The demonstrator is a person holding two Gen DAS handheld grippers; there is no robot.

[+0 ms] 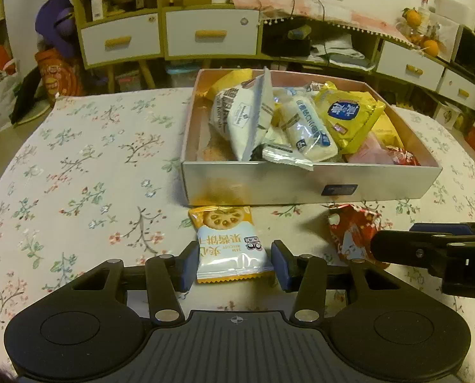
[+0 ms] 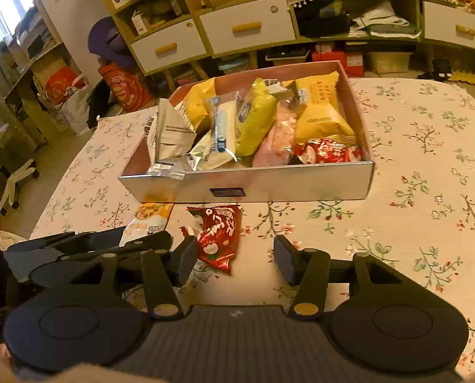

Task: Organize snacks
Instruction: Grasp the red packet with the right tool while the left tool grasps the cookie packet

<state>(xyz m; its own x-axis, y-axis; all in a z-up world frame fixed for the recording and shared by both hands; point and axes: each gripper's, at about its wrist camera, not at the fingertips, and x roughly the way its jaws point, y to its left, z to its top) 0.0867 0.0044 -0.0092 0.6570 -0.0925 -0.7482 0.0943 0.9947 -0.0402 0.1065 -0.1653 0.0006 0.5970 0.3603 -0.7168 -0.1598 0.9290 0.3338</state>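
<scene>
left claw straddles the biscuit packet, pads just clear; right claw stands apart beside the red packet; snack box ahead, open tabletop leftward.

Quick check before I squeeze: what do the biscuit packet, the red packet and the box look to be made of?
Biscuit packet: glossy printed plastic film, judging by its crimped, serrated end seals. Red packet: thin crinkly film or foil, creased and shiny. Box: probably coated cardboard with a silvery satin outside that mirrors the packet's orange.
</scene>
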